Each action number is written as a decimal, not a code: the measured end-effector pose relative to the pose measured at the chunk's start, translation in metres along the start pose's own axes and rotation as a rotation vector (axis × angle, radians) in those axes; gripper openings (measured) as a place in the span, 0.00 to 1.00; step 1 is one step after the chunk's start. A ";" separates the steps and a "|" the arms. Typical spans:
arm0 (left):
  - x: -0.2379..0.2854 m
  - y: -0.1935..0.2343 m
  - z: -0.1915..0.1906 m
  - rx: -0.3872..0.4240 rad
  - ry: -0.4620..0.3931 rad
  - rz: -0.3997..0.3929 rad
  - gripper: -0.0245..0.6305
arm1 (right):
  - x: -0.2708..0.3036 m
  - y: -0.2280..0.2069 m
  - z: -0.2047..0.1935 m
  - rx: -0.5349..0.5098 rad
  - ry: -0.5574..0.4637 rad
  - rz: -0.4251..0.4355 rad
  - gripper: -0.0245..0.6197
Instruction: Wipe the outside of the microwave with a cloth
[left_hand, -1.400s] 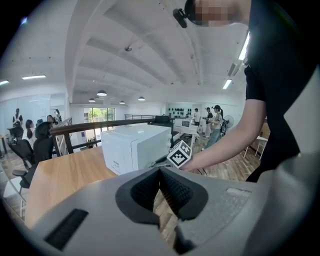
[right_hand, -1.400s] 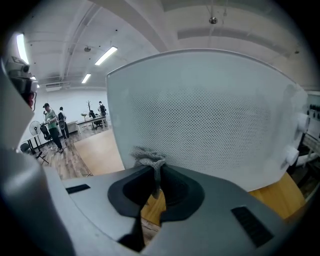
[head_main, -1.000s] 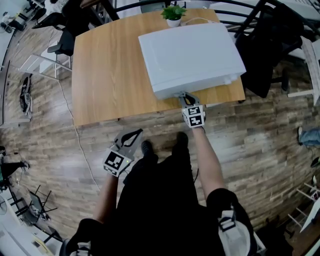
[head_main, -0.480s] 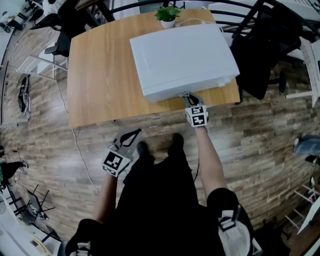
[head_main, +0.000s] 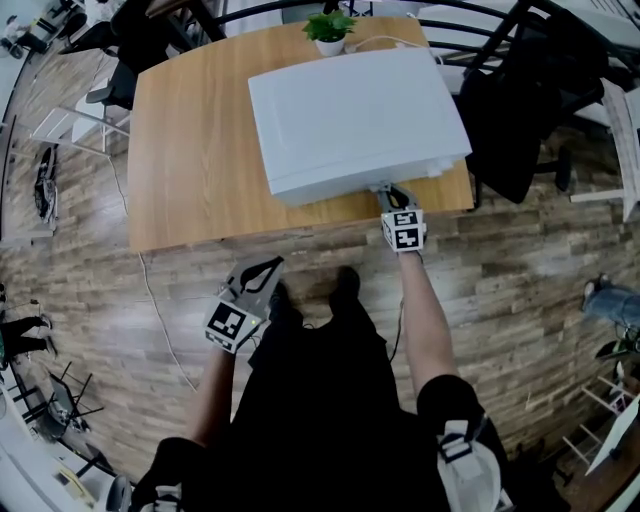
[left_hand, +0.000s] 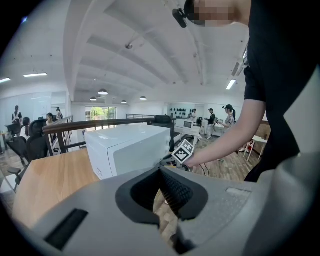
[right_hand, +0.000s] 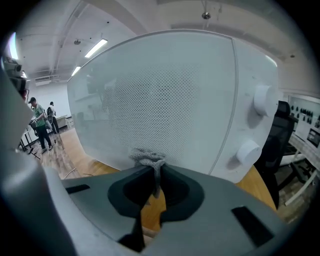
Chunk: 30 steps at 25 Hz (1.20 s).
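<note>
A white microwave (head_main: 355, 115) stands on the wooden table (head_main: 190, 150), near its front edge. My right gripper (head_main: 392, 192) is at the lower edge of the microwave's front face, shut on a small grey cloth (right_hand: 147, 157). In the right gripper view the cloth bunches out of the jaws against the dotted door (right_hand: 165, 100), left of two round knobs (right_hand: 264, 100). My left gripper (head_main: 268, 265) hangs low over the floor, away from the table, shut with nothing in it. The microwave (left_hand: 127, 150) and the right arm also show in the left gripper view.
A small potted plant (head_main: 330, 28) stands behind the microwave at the table's far edge. Black chairs (head_main: 520, 110) crowd the right side of the table. A cable (head_main: 150, 290) runs over the wooden floor at the left. Other people stand far off in the room.
My right gripper has slid rightwards along the bottom of the microwave's front with the cloth. The left gripper has stayed where it was.
</note>
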<state>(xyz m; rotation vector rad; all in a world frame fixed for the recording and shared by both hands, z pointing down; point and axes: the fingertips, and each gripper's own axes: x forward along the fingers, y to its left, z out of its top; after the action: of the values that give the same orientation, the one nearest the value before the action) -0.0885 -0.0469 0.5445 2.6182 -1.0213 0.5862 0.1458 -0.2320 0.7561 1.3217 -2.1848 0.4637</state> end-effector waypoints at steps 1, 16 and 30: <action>0.002 -0.003 0.000 -0.001 -0.001 0.000 0.04 | 0.000 -0.005 -0.002 0.001 0.000 -0.004 0.08; 0.011 -0.020 -0.002 -0.028 0.020 0.035 0.04 | -0.006 -0.083 -0.025 0.019 0.017 -0.100 0.08; 0.009 -0.029 -0.010 -0.051 0.043 0.074 0.04 | 0.005 -0.100 -0.043 0.026 0.033 -0.123 0.08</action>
<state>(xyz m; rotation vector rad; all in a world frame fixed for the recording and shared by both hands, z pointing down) -0.0650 -0.0274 0.5543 2.5219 -1.1084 0.6226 0.2447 -0.2584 0.7952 1.4430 -2.0630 0.4636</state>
